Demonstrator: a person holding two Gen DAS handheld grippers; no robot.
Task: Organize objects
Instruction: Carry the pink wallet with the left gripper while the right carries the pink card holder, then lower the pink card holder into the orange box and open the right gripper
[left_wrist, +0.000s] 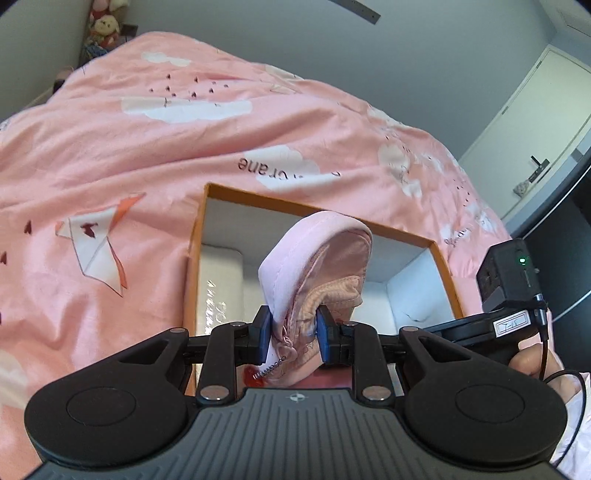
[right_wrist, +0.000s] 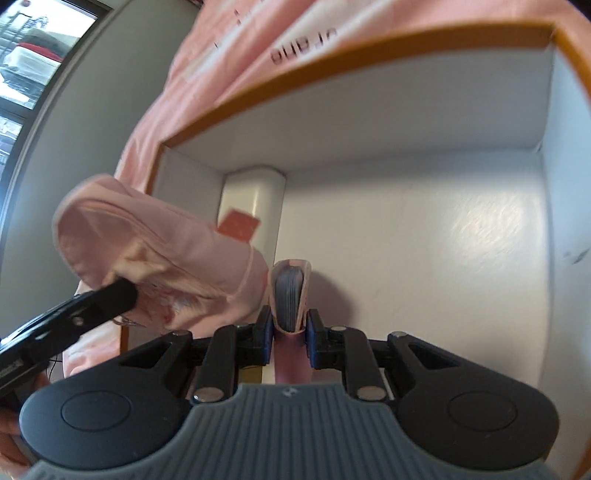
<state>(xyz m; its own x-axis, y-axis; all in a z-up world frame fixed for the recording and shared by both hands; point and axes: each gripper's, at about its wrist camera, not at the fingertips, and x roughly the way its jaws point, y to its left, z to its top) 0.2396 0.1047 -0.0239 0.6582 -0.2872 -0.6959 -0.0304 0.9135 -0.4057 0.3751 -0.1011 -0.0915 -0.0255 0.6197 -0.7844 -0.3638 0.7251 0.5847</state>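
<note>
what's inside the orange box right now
A white packet with a red label lies against the orange box's left wall; the floor beyond looks bare. The pink pouch and card wallet cover its near part.

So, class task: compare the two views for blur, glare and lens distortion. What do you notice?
Left wrist view: sharp, fisheye bends the box rim and door. Right wrist view: softer, motion-blurred bedspread, a sheen on the box floor.

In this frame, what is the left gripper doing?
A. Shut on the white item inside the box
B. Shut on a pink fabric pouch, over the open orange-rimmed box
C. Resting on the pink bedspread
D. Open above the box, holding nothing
B: the left gripper has both blue pads pressed against the pink fabric pouch, which hangs in front of the open orange-rimmed box.
</note>
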